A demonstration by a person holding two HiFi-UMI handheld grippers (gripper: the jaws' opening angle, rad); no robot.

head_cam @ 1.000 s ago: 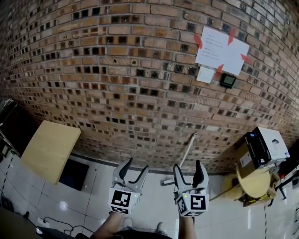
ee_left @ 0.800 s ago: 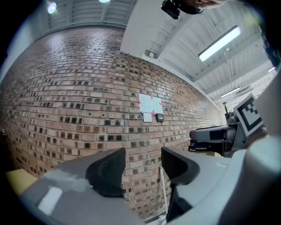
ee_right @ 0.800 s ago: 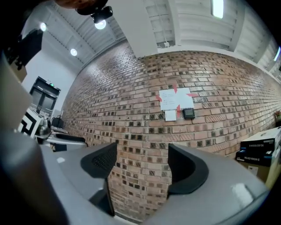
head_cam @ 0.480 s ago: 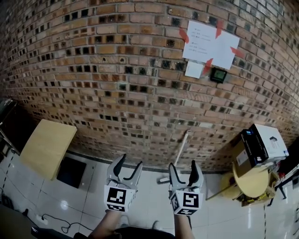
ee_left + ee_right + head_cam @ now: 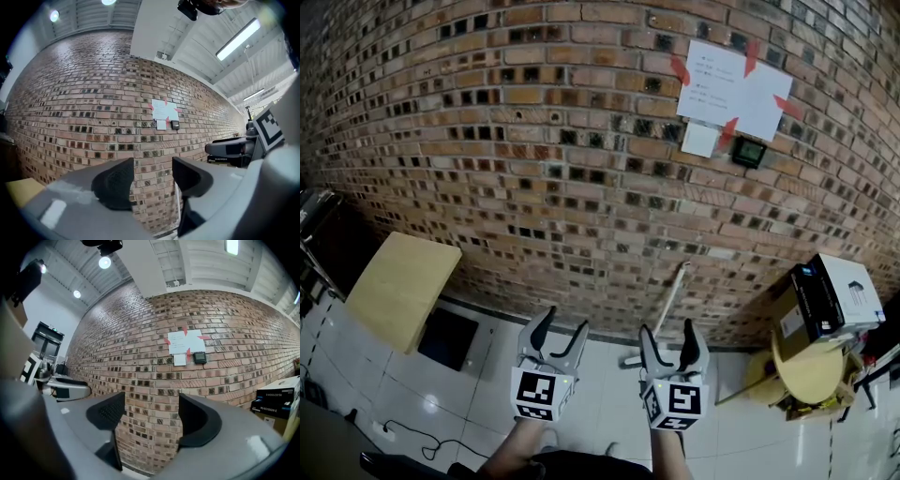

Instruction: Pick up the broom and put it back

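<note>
broom (image 5: 672, 302): leans on brick wall (image 5: 534, 169), handle steep, head on floor | lies straight ahead of right gripper (image 5: 668, 328), nearer than left gripper (image 5: 563, 321) | right jaws wide, empty | left jaws narrower, apart, empty

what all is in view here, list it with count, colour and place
brick wall: one, red-brown, whole background
paper notice: one, white with red tape, high on the wall at right
small device: one, black, just below the notice
broom: one, pale handle, leaning on the wall, head on the floor
board: one, light wood, far left
panel: one, black, low beside the board
boxes: two, black and white, stacked at right
round table: one, light wood, below the boxes
cable: one, black, floor at lower left
floor: white tiles
left gripper: one, grey, jaws apart, empty
right gripper: one, grey, jaws apart, empty
</note>
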